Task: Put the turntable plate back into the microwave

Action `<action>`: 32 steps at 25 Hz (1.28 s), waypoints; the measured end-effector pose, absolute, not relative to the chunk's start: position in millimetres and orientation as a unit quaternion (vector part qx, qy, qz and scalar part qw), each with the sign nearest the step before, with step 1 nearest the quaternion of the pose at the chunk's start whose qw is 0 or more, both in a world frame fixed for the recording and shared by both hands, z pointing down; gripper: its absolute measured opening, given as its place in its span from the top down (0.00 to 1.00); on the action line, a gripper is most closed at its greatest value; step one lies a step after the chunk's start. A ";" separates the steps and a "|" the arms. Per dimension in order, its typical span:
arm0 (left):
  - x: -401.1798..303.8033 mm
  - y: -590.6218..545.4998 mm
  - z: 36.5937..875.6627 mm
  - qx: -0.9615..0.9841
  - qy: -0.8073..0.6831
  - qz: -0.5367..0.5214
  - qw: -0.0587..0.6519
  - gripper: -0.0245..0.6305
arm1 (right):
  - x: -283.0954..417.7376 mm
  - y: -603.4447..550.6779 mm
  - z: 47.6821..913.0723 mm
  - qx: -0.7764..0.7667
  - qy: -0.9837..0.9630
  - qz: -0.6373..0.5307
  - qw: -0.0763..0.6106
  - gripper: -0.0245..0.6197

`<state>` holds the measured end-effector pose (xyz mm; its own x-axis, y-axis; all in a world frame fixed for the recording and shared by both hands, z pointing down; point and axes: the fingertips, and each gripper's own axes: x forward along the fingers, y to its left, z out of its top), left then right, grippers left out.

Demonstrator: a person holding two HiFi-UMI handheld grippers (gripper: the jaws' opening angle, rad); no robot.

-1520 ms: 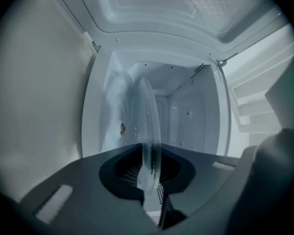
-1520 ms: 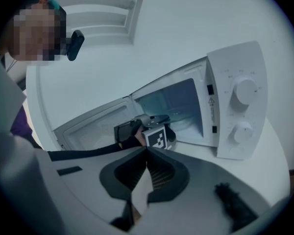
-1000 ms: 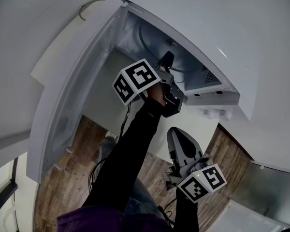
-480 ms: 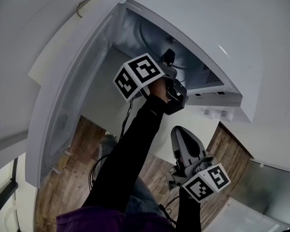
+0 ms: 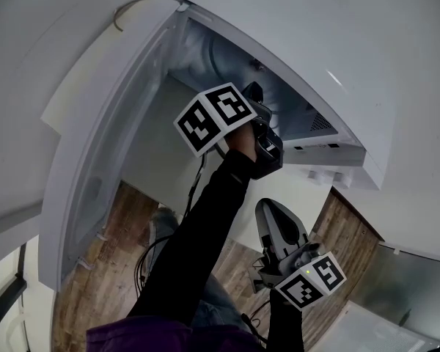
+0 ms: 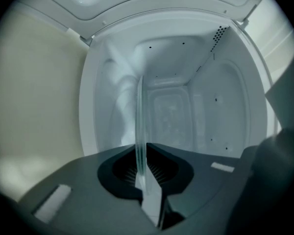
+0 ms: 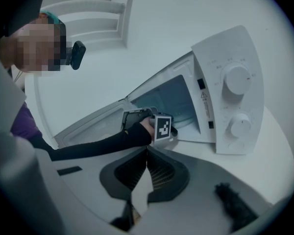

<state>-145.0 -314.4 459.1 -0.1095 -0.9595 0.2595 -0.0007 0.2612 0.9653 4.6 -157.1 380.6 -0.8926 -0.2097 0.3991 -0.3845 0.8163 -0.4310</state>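
Observation:
The white microwave (image 5: 352, 101) stands with its door (image 5: 110, 160) swung wide. My left gripper (image 5: 254, 92) reaches into the cavity and is shut on the clear glass turntable plate (image 6: 139, 121). In the left gripper view the plate shows edge-on, rising from between the pads (image 6: 146, 173) toward the cavity's back wall (image 6: 171, 111). My right gripper (image 5: 276, 213) hangs lower, outside the microwave, shut with nothing in it. The right gripper view (image 7: 147, 153) looks at the microwave (image 7: 235, 106) from the front, with the left gripper (image 7: 176, 129) at the door opening.
Two round knobs (image 7: 236, 79) sit on the control panel to the right of the opening. The open door (image 7: 98, 124) stretches out to the left of my left arm. The microwave rests on a white counter (image 7: 272, 151). Wooden flooring (image 5: 110, 270) shows below.
My left gripper has pushed slightly deeper into the cavity with the plate and tilted a little. The right gripper has stayed where it was.

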 end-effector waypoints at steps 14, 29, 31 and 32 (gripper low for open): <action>-145.7 -316.0 460.4 0.418 -0.680 -0.306 0.520 0.74 | -4.7 -153.7 375.5 0.132 -0.946 0.248 0.160 0.95; -134.6 -322.5 467.4 0.475 -0.760 -0.048 0.442 0.37 | -2.9 -156.8 375.7 0.141 -0.945 0.249 0.156 0.95; -137.3 -321.0 466.2 0.476 -0.773 -0.026 0.418 0.30 | -2.7 -156.5 375.7 0.142 -0.945 0.249 0.156 0.95; -139.5 -319.7 465.8 0.475 -0.780 -0.019 0.406 0.30 | -2.4 -156.3 375.9 0.142 -0.945 0.249 0.155 0.95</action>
